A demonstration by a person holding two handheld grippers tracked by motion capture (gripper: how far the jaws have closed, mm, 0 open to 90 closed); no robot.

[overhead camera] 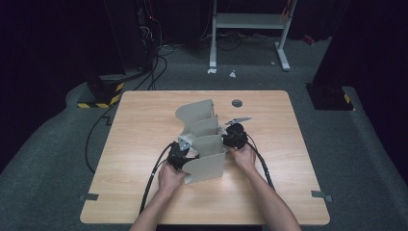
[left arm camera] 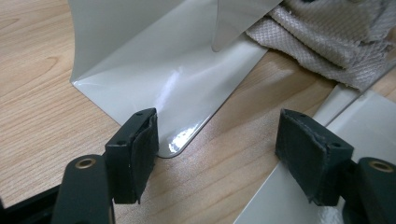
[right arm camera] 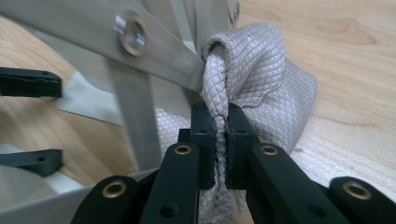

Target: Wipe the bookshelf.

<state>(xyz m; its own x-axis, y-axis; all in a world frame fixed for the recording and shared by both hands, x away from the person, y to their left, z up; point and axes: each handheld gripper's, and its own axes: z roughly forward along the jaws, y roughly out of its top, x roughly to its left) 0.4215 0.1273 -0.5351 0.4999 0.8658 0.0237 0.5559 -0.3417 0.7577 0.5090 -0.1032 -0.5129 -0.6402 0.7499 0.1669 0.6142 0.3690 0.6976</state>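
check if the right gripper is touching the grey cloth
Touching. The right gripper view shows the right gripper with its jaws shut on a fold of the grey quilted cloth, pads pressed against both sides.

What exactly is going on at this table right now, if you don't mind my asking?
A person works at a wooden table with a gripper in each hand, around a beige rack of upright dividers. The right gripper is shut on a fold of grey quilted cloth, lying against the rack's metal parts. The left gripper is open, its jaws on either side of the corner of a divider's glossy base, holding nothing.
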